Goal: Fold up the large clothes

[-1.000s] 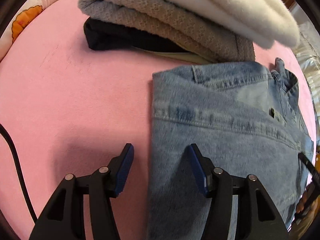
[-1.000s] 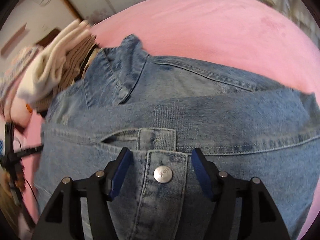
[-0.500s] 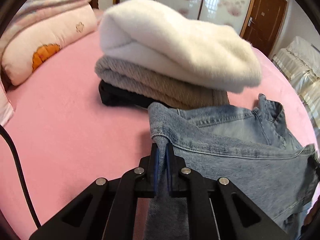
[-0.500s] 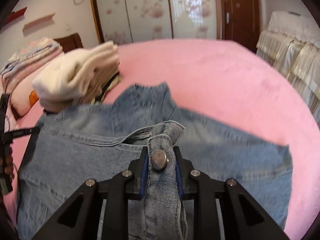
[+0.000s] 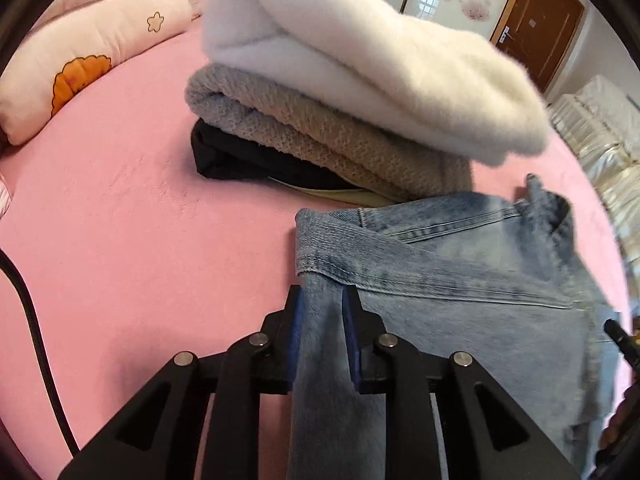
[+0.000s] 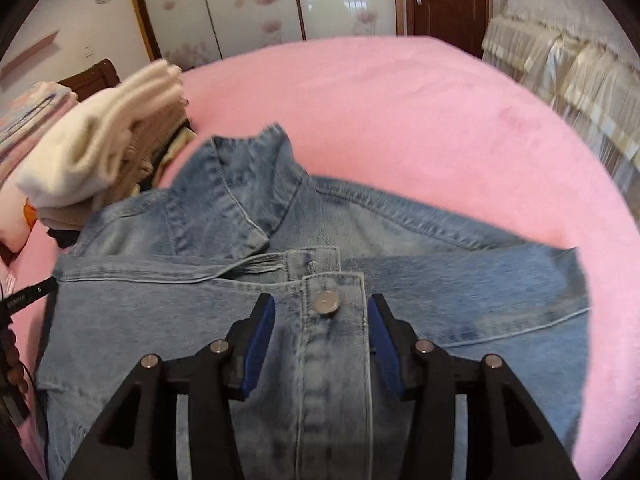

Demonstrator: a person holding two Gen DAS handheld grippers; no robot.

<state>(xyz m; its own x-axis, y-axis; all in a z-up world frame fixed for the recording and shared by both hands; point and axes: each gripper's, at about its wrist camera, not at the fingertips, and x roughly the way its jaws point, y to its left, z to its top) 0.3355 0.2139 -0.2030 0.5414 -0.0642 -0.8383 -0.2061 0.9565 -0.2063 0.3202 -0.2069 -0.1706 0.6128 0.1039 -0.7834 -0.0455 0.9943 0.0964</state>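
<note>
A light blue denim jacket lies on the pink bed. A bunched fold of its edge stands between the blue pads of my left gripper. The jaws are opening, and the fold still touches both pads. In the right wrist view the jacket lies spread with its collar turned up. My right gripper straddles the button placket and its metal button. Its jaws are opening too, and the left pad stands apart from the placket.
A stack of folded clothes, white over grey over black, sits just beyond the jacket. A pink pillow lies at the far left. A black cable runs along the left edge. Cream ruffled bedding stands at the right.
Both grippers shut on denim folds, lifted them and tilted upward. Now both sets of jaws stand wider again, the right one far more than the left.
</note>
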